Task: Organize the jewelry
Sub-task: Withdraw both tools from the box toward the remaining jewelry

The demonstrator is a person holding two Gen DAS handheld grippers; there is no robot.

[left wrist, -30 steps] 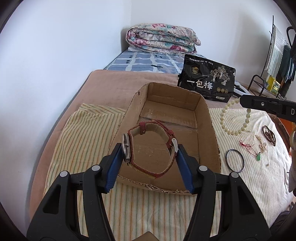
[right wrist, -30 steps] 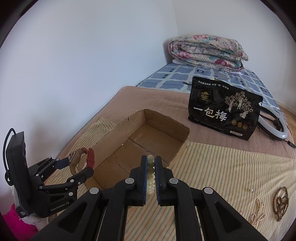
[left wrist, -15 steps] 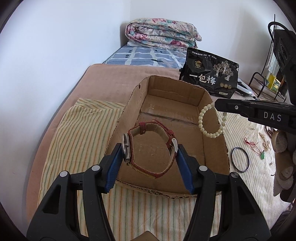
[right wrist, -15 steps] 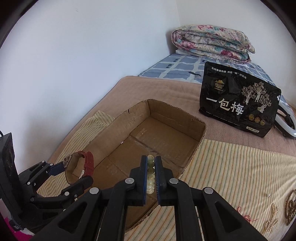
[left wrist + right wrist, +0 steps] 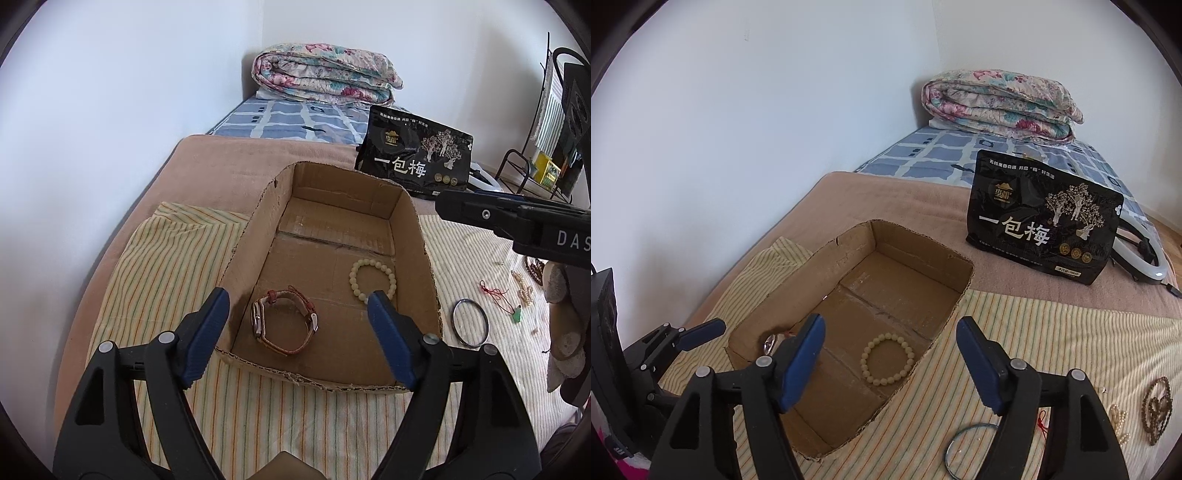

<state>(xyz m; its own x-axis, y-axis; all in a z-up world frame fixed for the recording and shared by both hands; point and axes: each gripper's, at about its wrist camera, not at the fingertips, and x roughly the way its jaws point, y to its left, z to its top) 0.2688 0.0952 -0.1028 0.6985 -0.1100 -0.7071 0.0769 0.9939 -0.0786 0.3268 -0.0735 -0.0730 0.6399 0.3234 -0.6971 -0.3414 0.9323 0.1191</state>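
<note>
1. Both grippers hang over the cardboard box [image 5: 424, 236] with their jaws spread wide and nothing in them: the left gripper [image 5: 299, 306] at its near end, the right gripper [image 5: 890, 339] at its right wall.

2. Inside the box lies the red-strapped watch [image 5: 284, 321] on its side, near the left of the floor, and just to its right and a little farther back the pale bead bracelet [image 5: 372, 277], lying flat. The two do not touch.

3. Half a second ago the watch was clamped between the left fingers and the bracelet dangled from the closed right fingers above the box; now both are let go and resting on the cardboard, and both pairs of jaws have swung open.

4. So this looks like the end of a drop-off step, with two pieces stowed.

5. Still out on the striped cloth [image 5: 166, 266], right of the box, are a thin metal bangle [image 5: 471, 323], a red cord with a green pendant [image 5: 498, 299], a small pearl strand [image 5: 522, 284] and a dark bead piece [image 5: 1156, 410].

6. Next, I'd guess, the right gripper goes to the bangle, the nearest piece. It lies flat on soft cloth, so the fingers would need to straddle the rim and pinch without snagging fabric.
</note>
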